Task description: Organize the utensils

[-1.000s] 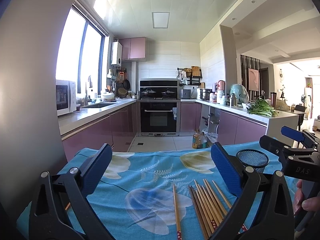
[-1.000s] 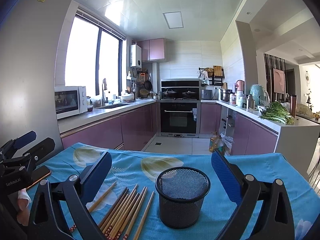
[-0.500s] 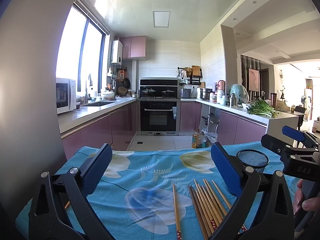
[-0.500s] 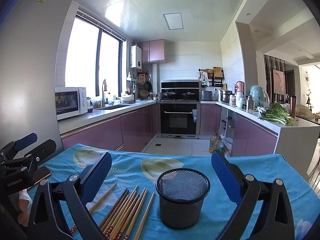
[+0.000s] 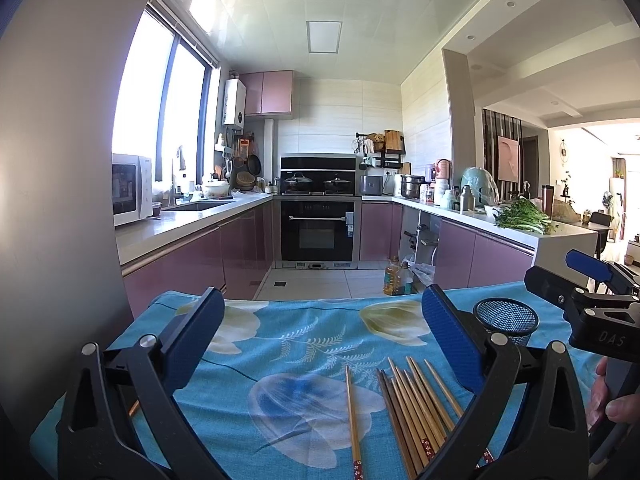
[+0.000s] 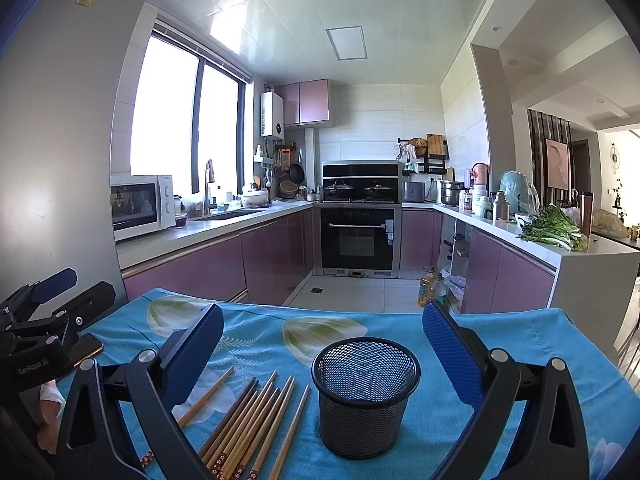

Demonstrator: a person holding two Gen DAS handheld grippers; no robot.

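Note:
Several wooden chopsticks point(image 5: 416, 404) lie in a loose bunch on the blue floral tablecloth point(image 5: 304, 344), one single chopstick point(image 5: 352, 412) a little left of them. A black mesh cup point(image 6: 365, 392) stands upright and empty just right of the chopsticks point(image 6: 248, 420). My left gripper point(image 5: 322, 332) is open above the cloth, left of the bunch, holding nothing. The right gripper point(image 6: 320, 344) is open too, with the cup between and beyond its fingers, untouched. The mesh cup point(image 5: 506, 316) shows at the right in the left wrist view.
The table's far edge point(image 6: 360, 312) drops to a tiled kitchen floor. A phone point(image 6: 86, 350) lies at the cloth's left edge. A grey wall point(image 5: 52, 200) stands close on the left. A hand point(image 5: 612, 396) holds the right gripper's handle.
Both views have tilted up very slightly; the chopsticks and the cup have not moved and both grippers stay open.

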